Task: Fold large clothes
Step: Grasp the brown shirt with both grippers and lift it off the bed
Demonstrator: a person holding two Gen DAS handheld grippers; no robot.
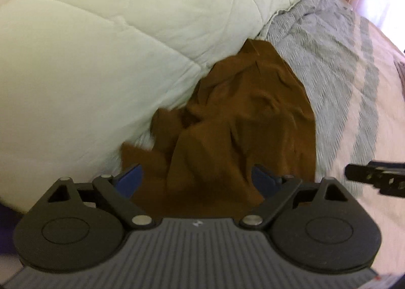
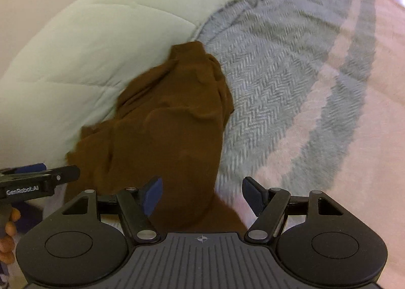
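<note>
1. Brown garment (image 1: 243, 121) crumpled in a heap on the bed, wrinkled all over, nothing laid flat.
2. Heap pushed up against pale green quilted comforter (image 1: 101, 61) on its left side; upper tip of the cloth touching the comforter edge.
3. Right side of the heap lying on grey herringbone blanket (image 1: 324, 66), which rests on a pinkish cover (image 1: 374, 142) with broad grey curved bands.
4. Left gripper (image 1: 200, 175) angled steeply down at the near end of the heap, jaws spread wide, blue pads (image 1: 133, 177) apart with brown cloth seen between them; pads not pressing on the fabric, nothing gripped.
5. Seen from the right wrist: same brown garment (image 2: 167, 132) wedged between comforter (image 2: 88, 35) and grey blanket (image 2: 265, 73).
6. Right gripper (image 2: 202, 192) also pointing down, jaws wide open; left blue pad (image 2: 153, 195) over the cloth's near edge, right pad over the pinkish cover; no hold on anything.
7. Left gripper's side (image 2: 38, 180) showing at the left edge of the right wrist view, lettered black body, fingers of a hand (image 2: 10, 228) wrapped on its handle below.
8. Right gripper's black finger (image 1: 374, 180) poking in at the right edge of the left wrist view, near the heap, apart from it.
9. Both views motion-blurred on the bedding.
</note>
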